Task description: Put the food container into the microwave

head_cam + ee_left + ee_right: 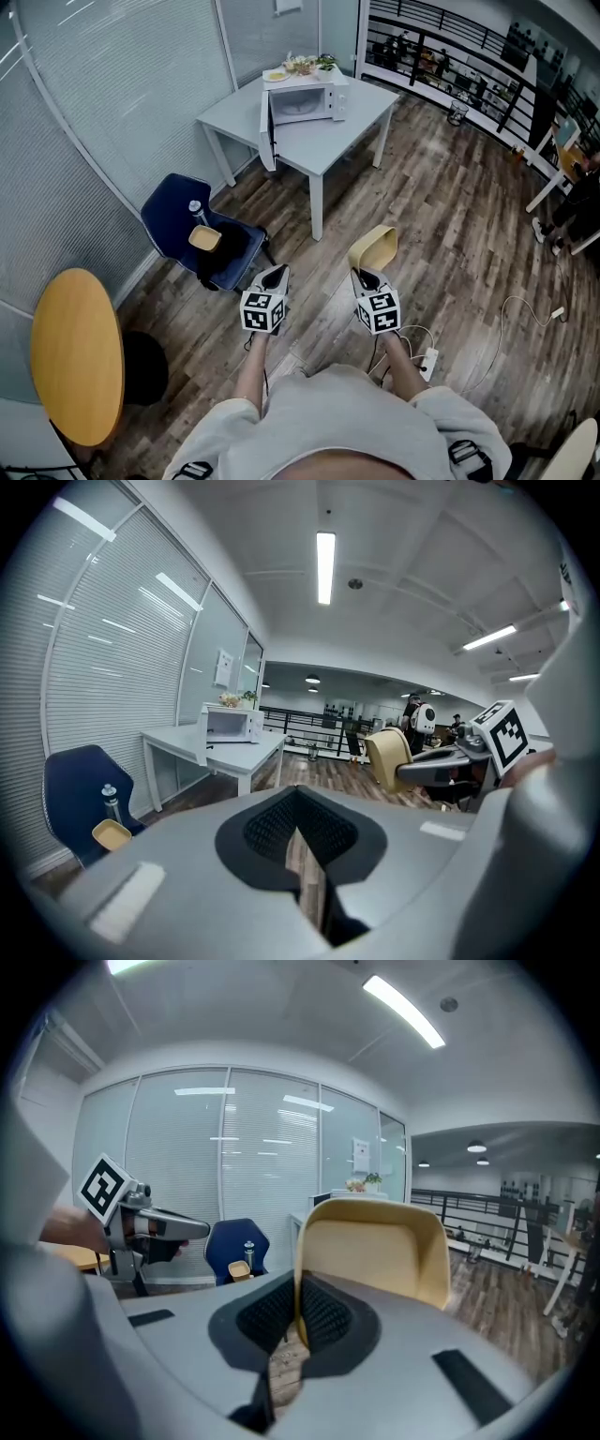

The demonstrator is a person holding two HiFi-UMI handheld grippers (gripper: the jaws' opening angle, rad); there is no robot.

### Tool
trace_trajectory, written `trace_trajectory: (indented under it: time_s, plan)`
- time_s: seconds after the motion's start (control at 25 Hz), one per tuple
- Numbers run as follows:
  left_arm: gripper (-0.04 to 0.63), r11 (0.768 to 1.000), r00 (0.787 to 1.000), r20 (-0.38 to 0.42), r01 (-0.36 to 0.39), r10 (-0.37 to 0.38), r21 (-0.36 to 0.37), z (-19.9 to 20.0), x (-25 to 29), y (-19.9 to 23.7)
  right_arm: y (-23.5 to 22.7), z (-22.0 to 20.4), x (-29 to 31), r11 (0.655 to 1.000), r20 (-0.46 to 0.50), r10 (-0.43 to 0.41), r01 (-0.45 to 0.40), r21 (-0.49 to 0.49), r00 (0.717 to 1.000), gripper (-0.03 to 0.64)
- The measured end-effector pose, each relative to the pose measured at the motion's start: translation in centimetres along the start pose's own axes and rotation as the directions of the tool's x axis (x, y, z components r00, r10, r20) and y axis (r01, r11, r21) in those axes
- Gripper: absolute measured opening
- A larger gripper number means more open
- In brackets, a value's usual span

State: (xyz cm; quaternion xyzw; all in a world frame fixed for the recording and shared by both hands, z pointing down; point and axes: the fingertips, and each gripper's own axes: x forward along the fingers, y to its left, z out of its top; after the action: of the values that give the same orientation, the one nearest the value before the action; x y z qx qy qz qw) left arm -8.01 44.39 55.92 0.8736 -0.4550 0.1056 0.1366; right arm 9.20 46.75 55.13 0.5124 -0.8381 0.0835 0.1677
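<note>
Right gripper (367, 276) clamped the tan food container (374, 247) by its rim, apparently for carrying to the open microwave (305, 103); left gripper (275, 275) was closed, empty.

Premises present as an open-plan office: full-height glazed partitions with lowered blinds (112, 103), wood-plank floor (450, 234), linear ceiling light fittings (325, 566) and a black railing (469, 56) along the far side. A break corner is noted, consisting of a white bench (319, 141) carrying a microwave (305, 101), a blue chair (173, 211) and a round wooden table (75, 352). A power strip (429, 361) with trailing cable lies on the floor.
</note>
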Motion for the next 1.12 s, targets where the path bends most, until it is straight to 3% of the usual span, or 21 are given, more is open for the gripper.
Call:
trace_trajectory:
  time_s: [1.12]
  plan:
    - [0.011, 0.999, 0.999, -0.029, -0.037, 0.036, -0.017, -0.6, 6.7, -3.6, -6.1, -1.9, 1.7, 0.997, -0.014, 0.075, -0.075, 0.001, 0.997, 0.018]
